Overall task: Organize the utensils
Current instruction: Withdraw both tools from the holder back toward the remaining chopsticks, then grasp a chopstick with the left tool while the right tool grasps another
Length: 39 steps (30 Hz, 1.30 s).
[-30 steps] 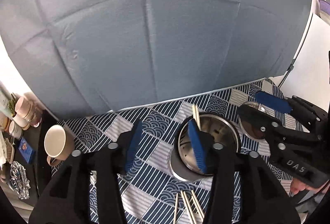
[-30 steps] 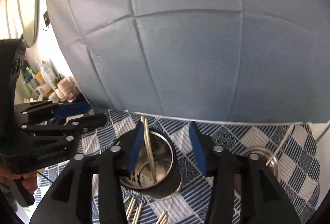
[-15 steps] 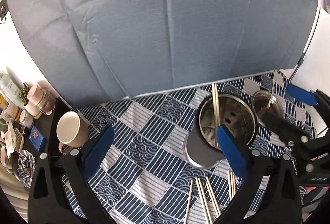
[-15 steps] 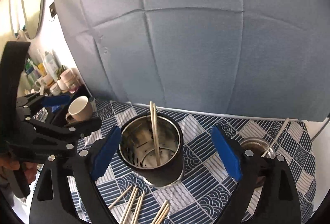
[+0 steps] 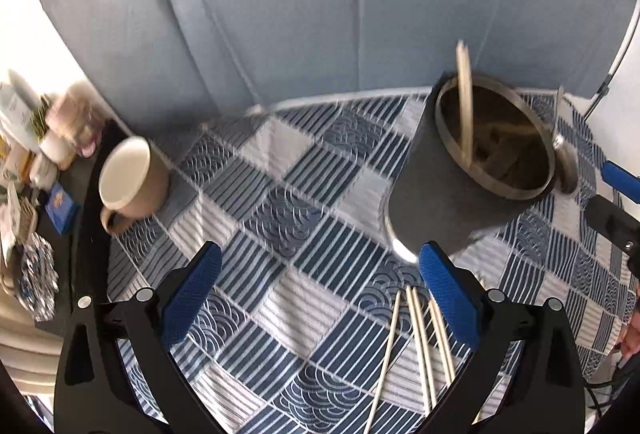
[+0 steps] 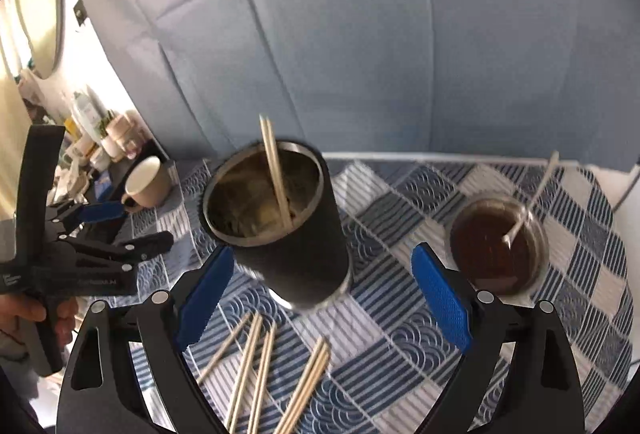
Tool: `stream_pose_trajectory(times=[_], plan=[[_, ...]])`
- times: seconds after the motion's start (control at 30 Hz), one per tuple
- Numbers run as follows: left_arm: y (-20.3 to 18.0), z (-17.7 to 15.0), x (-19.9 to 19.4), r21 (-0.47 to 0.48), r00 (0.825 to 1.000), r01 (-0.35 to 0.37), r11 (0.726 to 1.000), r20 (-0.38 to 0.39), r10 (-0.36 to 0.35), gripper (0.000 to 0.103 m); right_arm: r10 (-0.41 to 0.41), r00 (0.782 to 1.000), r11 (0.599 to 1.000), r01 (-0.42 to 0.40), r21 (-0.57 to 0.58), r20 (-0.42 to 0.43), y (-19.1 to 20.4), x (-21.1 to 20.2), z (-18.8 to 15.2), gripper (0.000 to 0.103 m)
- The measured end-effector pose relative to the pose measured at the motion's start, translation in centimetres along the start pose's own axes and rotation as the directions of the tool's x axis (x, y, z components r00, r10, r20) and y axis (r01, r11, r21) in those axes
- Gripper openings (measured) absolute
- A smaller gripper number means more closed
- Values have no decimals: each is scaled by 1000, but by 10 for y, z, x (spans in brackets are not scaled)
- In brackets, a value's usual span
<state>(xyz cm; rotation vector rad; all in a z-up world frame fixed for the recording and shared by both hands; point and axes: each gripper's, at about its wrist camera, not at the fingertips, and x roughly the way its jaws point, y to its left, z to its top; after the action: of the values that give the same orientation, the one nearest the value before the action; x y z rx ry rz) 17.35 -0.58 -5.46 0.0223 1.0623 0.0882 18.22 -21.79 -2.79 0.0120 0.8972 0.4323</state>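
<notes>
My left claw (image 5: 320, 298) and right claw (image 6: 322, 298) both spread wide, nothing pinched. Dark steel-rimmed cylindrical utensil holder (image 6: 288, 226) upright on the blue patterned table (image 5: 304, 234), 2 chopsticks (image 6: 275, 170) inside; loose pale wooden chopsticks (image 6: 256, 370) lie just in front.

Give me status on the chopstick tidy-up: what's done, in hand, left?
Done: a pair of chopsticks stands in the steel cup. In hand: nothing; the left gripper and right gripper are both open and empty above the cloth. Left: the loose chopsticks lying on the tablecloth in front of the cup.
</notes>
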Motion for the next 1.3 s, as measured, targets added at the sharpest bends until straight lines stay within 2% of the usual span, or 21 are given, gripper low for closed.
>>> stream_pose_trajectory(times=[0.1, 0.23, 0.57, 0.97, 1.07, 1.17, 1.3], plan=[[-1, -18, 21, 8, 997, 15, 1000, -77, -14, 97, -17, 999, 1000, 17, 1, -43, -3, 10, -19, 86], [-3, -40, 40, 15, 990, 20, 1000, -139, -17, 97, -39, 992, 999, 40, 7, -119, -8, 27, -46, 86], [-20, -79, 68, 83, 974, 35, 996, -226, -15, 97, -122, 951, 992, 125, -6, -283, -20, 67, -100, 86], [-28, -99, 80, 150, 968, 14, 989, -251, 25, 97, -151, 930, 984, 173, 38, -334, -17, 93, -116, 86], [-29, -104, 83, 157, 967, 30, 987, -256, 11, 97, -160, 921, 981, 189, 47, -356, -13, 98, -121, 86], [-30, -108, 85, 163, 967, 26, 986, -255, 17, 97, -173, 925, 979, 199, 41, -338, -9, 98, -122, 86], [-25, -108, 90, 146, 964, 42, 988, -266, -2, 98, -199, 919, 972, 229, 50, -339, -6, 97, -125, 89]])
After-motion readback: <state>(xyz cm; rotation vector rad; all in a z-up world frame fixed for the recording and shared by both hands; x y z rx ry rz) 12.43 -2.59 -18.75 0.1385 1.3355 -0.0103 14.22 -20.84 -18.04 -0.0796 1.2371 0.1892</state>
